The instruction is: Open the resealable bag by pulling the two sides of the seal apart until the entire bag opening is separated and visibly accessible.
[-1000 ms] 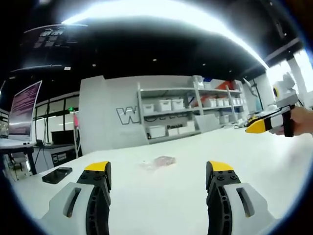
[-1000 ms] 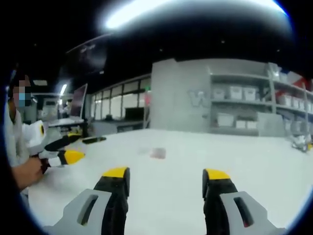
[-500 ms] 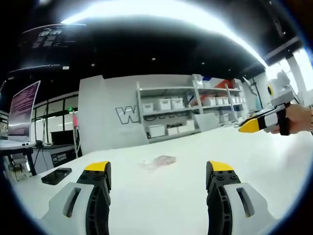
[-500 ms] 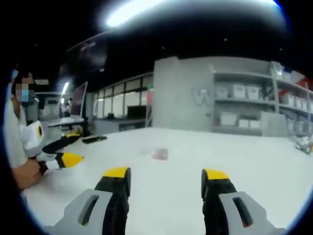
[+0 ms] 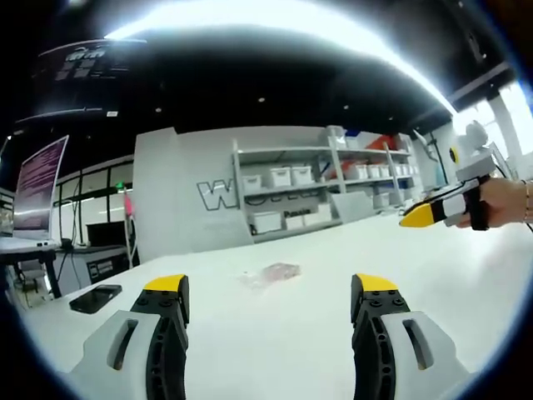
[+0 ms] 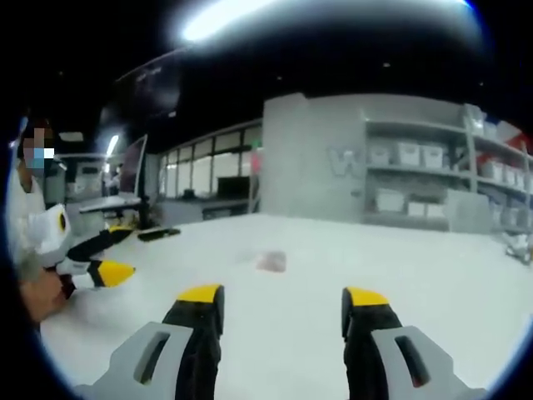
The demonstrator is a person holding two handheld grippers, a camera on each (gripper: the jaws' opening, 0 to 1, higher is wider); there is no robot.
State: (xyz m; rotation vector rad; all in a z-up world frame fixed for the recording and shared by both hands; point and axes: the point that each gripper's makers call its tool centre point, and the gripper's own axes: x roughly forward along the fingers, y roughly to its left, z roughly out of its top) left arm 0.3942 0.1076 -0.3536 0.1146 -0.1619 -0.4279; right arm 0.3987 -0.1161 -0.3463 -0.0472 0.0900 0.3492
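The bag (image 5: 271, 275) is seen lying flat on the white table (image 5: 466, 275), straight ahead of both grippers and well apart from them. The left gripper (image 5: 271, 292) and right gripper (image 6: 281, 296) are held with jaws parted, grasping nothing. Neither is judged clearly nearer.

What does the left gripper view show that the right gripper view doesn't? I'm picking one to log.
Left gripper view: a lit laptop screen at the far left and the right tool in a hand.

Right gripper view: the left tool and the person's white sleeve.

Both: the clear resealable bag lying untouched on the white table, a dark phone, and shelves with white bins.
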